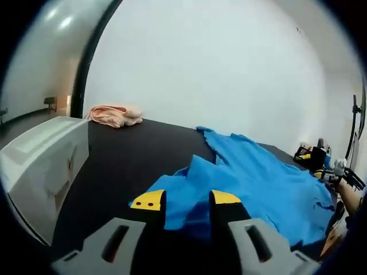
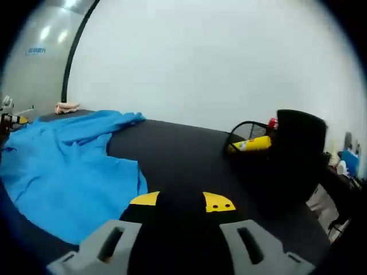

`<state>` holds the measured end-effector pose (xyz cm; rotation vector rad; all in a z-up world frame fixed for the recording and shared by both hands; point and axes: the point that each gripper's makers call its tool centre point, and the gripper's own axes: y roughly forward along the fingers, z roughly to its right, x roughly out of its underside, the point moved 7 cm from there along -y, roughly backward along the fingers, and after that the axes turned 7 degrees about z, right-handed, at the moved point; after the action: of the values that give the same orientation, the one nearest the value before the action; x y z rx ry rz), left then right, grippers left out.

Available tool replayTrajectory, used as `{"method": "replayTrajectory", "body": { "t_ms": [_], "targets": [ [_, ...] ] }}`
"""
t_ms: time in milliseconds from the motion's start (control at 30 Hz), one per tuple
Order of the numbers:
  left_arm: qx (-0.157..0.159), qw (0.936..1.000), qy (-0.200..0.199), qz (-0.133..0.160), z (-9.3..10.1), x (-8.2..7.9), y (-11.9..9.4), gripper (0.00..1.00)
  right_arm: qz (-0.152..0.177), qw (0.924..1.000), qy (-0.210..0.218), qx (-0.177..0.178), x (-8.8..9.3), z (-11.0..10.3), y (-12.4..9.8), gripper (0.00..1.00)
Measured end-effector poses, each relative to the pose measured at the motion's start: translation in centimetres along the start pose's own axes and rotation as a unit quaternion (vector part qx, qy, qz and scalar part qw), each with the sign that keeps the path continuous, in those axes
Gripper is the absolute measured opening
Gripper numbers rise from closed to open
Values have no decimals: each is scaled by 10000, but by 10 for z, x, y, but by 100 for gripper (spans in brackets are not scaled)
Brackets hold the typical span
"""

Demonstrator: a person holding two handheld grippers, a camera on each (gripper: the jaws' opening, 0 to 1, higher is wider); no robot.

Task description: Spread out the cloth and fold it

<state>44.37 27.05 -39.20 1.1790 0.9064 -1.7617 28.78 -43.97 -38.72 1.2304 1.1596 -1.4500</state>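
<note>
Now, cloth: rumpled bright blue fabric cloth (image 1: 258, 177) is lying across the black bench (image 1: 126, 154), long axis running along it
Left gripper (image 1: 187, 199): jaws spread, hovering at the cloth's near corner, nearer arm
Right gripper (image 2: 182, 200): jaws spread, empty, cloth edge lying just left
Far corner: crumpled peach towel (image 1: 114, 115)

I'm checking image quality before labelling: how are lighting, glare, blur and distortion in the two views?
Left gripper view: even, soft light; blue cloth sharp, ceiling-light glare upper left, fisheye bending the wall edge. Right gripper view: similar light, slightly softer focus; black table shows little detail, the yellow bottle is small and blurred; right tongs dark against the table.
</note>
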Motion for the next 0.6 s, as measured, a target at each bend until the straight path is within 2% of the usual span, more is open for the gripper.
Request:
{"method": "replayTrajectory", "body": {
  "t_ms": [33,100,133,200,233,267,333,367,400,433,467,533,600],
  "targets": [
    [51,9998,-167,42,1,-1,0,29,81,9995,279,130,-1,2,-9,27],
    [18,9986,-511,108,1,-2,2,29,-110,9956,856,366,2,3,-30,32],
    [37,9985,-520,177,1,-2,3,29,-208,9914,1274,227,4,-4,-39,34],
    [-118,9976,-632,246,0,-3,6,29,-212,9839,1773,-38,7,-16,-45,34],
    [-136,9968,-716,336,1,-4,8,29,-238,9835,1789,-96,8,-19,-46,34],
    [-104,9957,-862,327,2,-3,10,30,-425,9834,1752,-214,13,-25,-47,34],
    [-38,9949,-966,275,4,0,13,34,-592,9866,1502,-241,21,-30,-42,34],
    [-41,9950,-964,277,6,0,13,35,-368,9905,1307,-219,19,-31,-39,34],
    [-59,9954,-920,269,7,1,14,35,-437,9888,1400,-276,20,-36,-38,34],
    [-156,9964,-815,182,6,2,13,36,-423,9877,1462,-360,18,-41,-35,34],
    [-190,9960,-847,229,5,1,13,39,-440,9864,1534,-399,17,-44,-32,34],
    [-311,9934,-1057,326,1,-2,11,41,-455,9864,1523,-428,17,-50,-28,34],
    [-627,9927,-972,327,-11,-3,4,41,-459,9874,1456,-417,17,-53,-23,34]
  ]
}}
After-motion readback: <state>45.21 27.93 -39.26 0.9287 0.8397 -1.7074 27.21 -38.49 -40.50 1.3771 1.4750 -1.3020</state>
